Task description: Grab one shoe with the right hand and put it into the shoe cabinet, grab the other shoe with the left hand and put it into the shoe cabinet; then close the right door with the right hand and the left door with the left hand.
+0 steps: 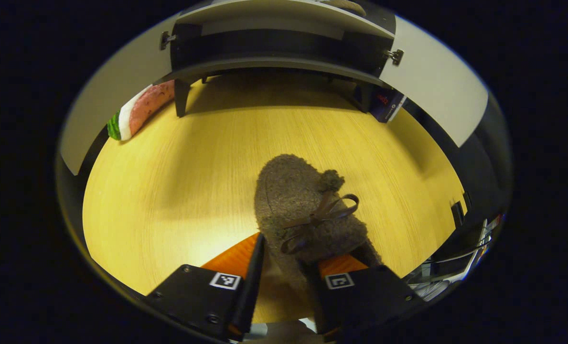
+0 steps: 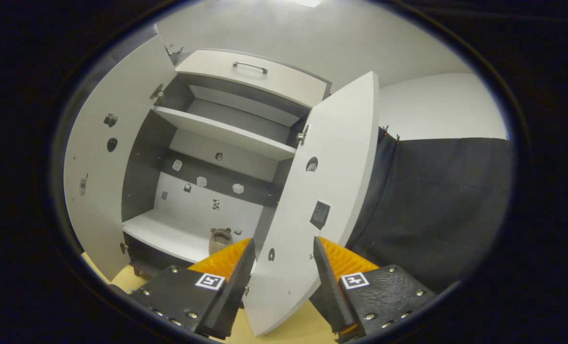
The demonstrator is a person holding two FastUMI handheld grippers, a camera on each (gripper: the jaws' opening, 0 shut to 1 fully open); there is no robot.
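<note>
A: Where is the fuzzy brown slipper with the ribbon bow (image 1: pixel 307 210) right now?

B: Lower centre of the left gripper view, on the pale yellow wood-grain floor (image 1: pixel 169 191), its back end between the fingers of the left gripper (image 1: pixel 286 267). The jaws stand apart on either side of the heel; I cannot tell whether both press on it.

A: How should it handle?

B: My guess is light and soft. The fleecy upper will squash, so pinching the rim at the heel opening seems safest; the bow would slip or pull loose.

A: And the other slipper?

B: A small brown shape (image 2: pixel 220 240) sits on the lower shelf of the white shoe cabinet (image 2: pixel 188 143), lower centre of the right gripper view.

A: The right gripper (image 2: pixel 284 260)?

B: Its jaws are spread wide, straddling the edge of the white right door (image 2: pixel 322 191) without clamping it. Both doors hang open.
</note>
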